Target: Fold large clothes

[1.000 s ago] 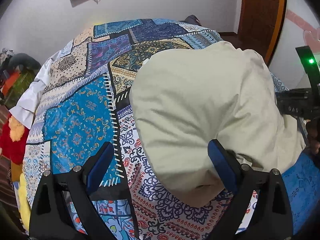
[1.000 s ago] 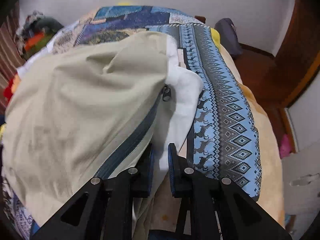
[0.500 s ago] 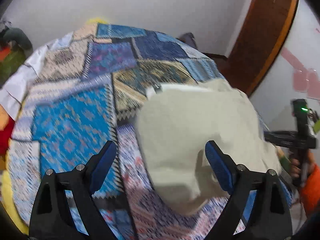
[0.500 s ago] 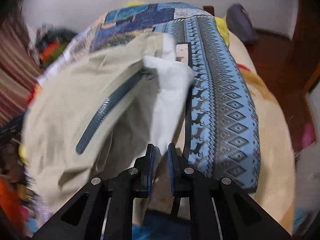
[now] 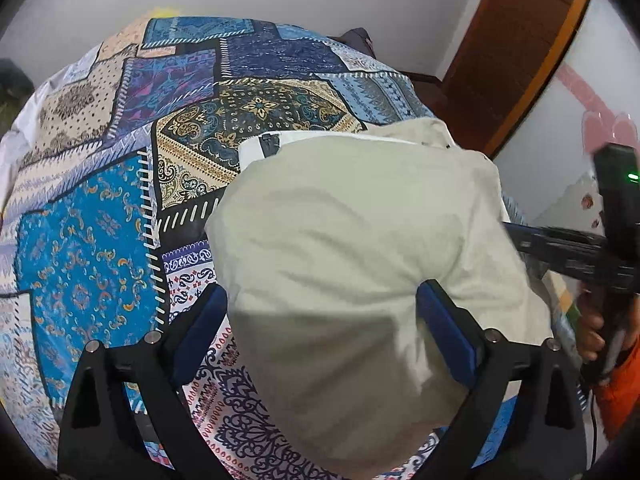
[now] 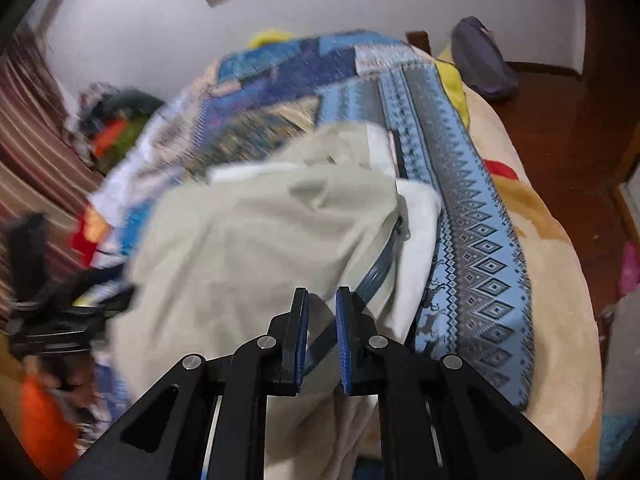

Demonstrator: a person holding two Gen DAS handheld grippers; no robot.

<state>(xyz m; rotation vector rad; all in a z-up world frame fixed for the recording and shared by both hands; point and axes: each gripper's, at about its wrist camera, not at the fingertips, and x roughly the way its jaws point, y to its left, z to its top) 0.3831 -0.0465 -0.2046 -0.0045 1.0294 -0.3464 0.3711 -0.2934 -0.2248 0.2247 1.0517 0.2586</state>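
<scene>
A large beige garment (image 5: 352,220) lies bunched on the bed, with a white lining edge showing at its far side. My left gripper (image 5: 322,290) hovers over its near part. Its jaws are opening, the blue pads (image 5: 444,328) stand wide on either side of the cloth and do not press it. In the right wrist view the same garment (image 6: 248,248) shows a blue-grey zipper (image 6: 380,272) and a white lining (image 6: 416,240). My right gripper (image 6: 321,292) is shut on the garment's near edge beside the zipper and holds it raised.
A patchwork bedspread (image 5: 88,248) covers the bed, with a blue patterned blanket (image 6: 480,264) and a beige blanket (image 6: 560,280) along its right side. A clothes pile (image 6: 116,128) sits at the far left, a wooden door (image 5: 512,40) at the right. An orange sleeve (image 5: 620,392) is close by.
The right gripper has lifted its held edge a little, and the garment has bunched towards the middle. The left gripper has shifted sideways over the cloth, and the white lining edge now shows.
</scene>
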